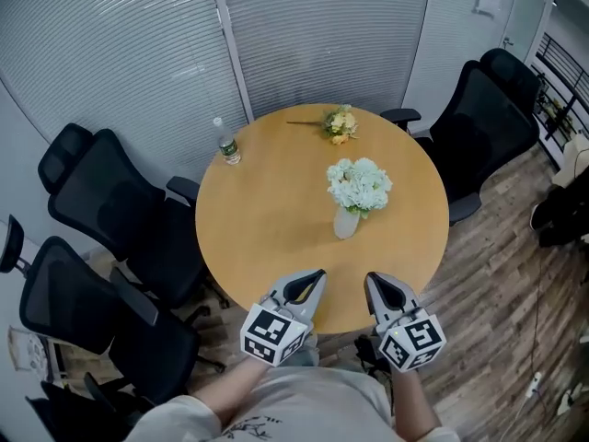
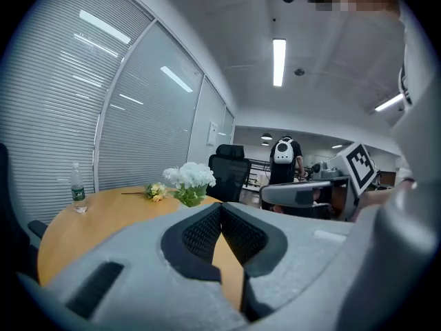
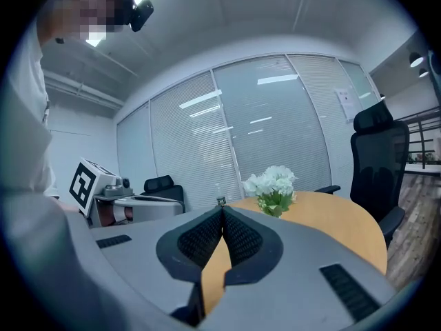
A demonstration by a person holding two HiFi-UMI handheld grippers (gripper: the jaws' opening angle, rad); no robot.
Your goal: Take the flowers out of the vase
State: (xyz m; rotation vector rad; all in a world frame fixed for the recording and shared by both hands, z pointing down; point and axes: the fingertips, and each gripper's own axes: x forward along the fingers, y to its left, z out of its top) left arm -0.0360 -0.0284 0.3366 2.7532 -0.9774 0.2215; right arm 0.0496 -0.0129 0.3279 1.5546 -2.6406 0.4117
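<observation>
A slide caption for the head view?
Left hand-held gripper and right hand-held gripper, shut, face white flowers in a vase.

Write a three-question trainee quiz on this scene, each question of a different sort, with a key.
1. True or false: the white flowers stand in the vase.
2. What lies flat on the table beyond the vase? A. yellow flowers B. scissors C. a cup
3. Fill in: the jaws of the left gripper and the right gripper are both ____.

Key: 1 true; 2 A; 3 shut, with nothing between them.
</observation>
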